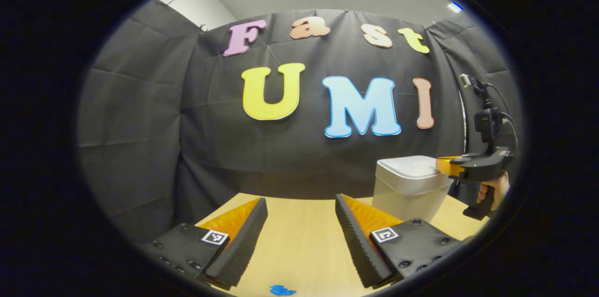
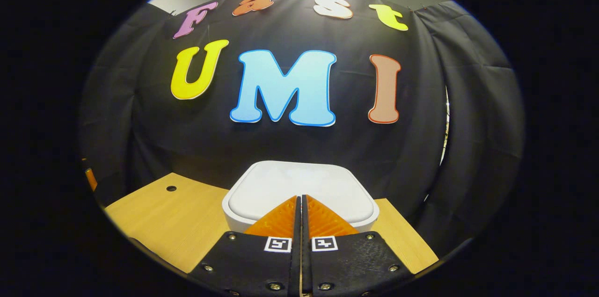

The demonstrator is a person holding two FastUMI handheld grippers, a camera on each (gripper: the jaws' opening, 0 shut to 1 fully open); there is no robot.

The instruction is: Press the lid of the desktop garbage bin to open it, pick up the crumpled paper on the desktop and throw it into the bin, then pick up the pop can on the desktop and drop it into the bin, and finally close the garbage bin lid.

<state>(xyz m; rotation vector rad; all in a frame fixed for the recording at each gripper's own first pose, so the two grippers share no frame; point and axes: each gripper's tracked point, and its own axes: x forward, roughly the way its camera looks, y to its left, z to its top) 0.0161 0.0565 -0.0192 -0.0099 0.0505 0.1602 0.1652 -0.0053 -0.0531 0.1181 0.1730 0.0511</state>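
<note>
A white desktop garbage bin [image 1: 411,187] stands at the back right of the wooden table, its lid [image 2: 299,187] down. My right gripper [image 2: 300,199] is shut with nothing between its fingers, and its tips hover over the near edge of the lid. In the left gripper view that same right gripper [image 1: 442,166] shows at the bin's top right, held by a hand [image 1: 496,189]. My left gripper [image 1: 301,206] is open above the table, left of the bin, with nothing between its fingers.
The wooden table [image 1: 299,250] runs back to the black cloth wall. A small blue thing [image 1: 282,290] lies on the table near the bottom edge. A round hole [image 2: 171,188] sits in the tabletop left of the bin.
</note>
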